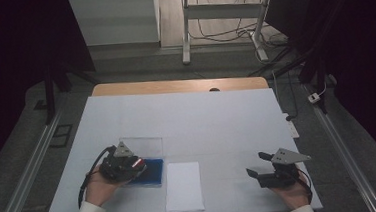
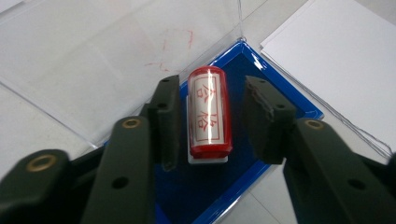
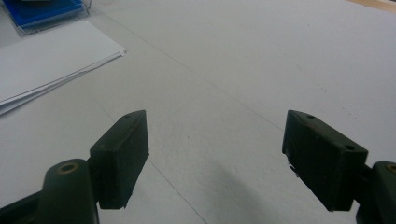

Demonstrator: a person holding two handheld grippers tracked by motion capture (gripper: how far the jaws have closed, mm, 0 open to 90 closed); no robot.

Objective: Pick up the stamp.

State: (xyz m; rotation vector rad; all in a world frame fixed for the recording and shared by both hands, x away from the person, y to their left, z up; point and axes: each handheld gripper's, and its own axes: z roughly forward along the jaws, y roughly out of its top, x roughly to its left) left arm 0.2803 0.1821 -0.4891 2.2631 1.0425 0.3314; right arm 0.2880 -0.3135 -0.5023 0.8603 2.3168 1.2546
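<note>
Two jaws of your left gripper (image 2: 210, 119) are flanking the red stamp (image 2: 209, 112) on the blue ink pad (image 2: 285, 100), not yet pinching; next, squeeze, then lift toward the paper (image 2: 345, 60).

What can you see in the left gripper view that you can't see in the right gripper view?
The left gripper view has a red stamp standing on the blue ink pad, between the left tongs, which sit either side of it with gaps. A clear lid lies open behind. The right gripper view has the right tongs wide open over bare table. Both show the white paper stack and the blue pad.
</note>
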